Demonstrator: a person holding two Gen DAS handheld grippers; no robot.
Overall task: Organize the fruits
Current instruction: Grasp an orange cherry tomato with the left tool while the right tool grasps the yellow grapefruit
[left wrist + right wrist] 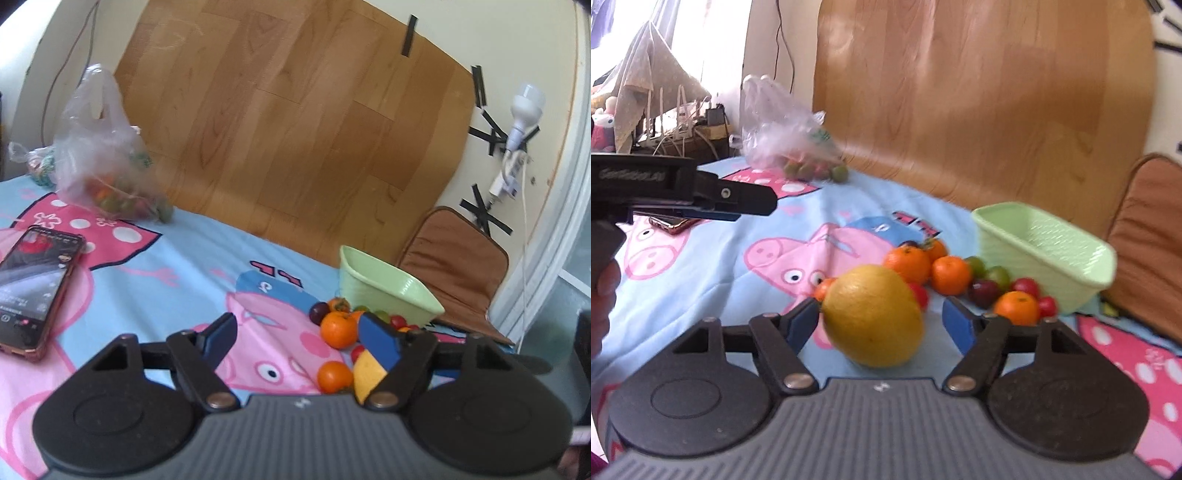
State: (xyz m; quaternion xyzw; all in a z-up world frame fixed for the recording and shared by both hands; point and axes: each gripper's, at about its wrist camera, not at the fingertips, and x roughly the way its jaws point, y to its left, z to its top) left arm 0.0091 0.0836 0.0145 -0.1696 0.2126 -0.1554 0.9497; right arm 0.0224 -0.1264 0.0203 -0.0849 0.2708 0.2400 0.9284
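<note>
A pile of fruit lies on the cartoon-pig cloth (701,280): oranges (908,262), dark plums (984,291), red cherry tomatoes (1025,286) and green ones (997,277). To its right stands an empty light-green basket (1045,254). A big yellow lemon (875,317) sits between the jaws of my right gripper (881,325); the left pad touches it, while the right pad stands apart from it, so the gripper is open. My left gripper (301,338) is open and holds nothing. An orange (338,329) lies just past its right finger, and the lemon (365,376) shows behind that finger.
A phone (33,291) lies on the cloth at the left. At the back, a clear plastic bag (103,158) with more small fruit leans near a wooden board (295,129). A brown cushion (458,266) sits behind the basket (388,291). A person's hand (602,295) holds the left gripper's handle.
</note>
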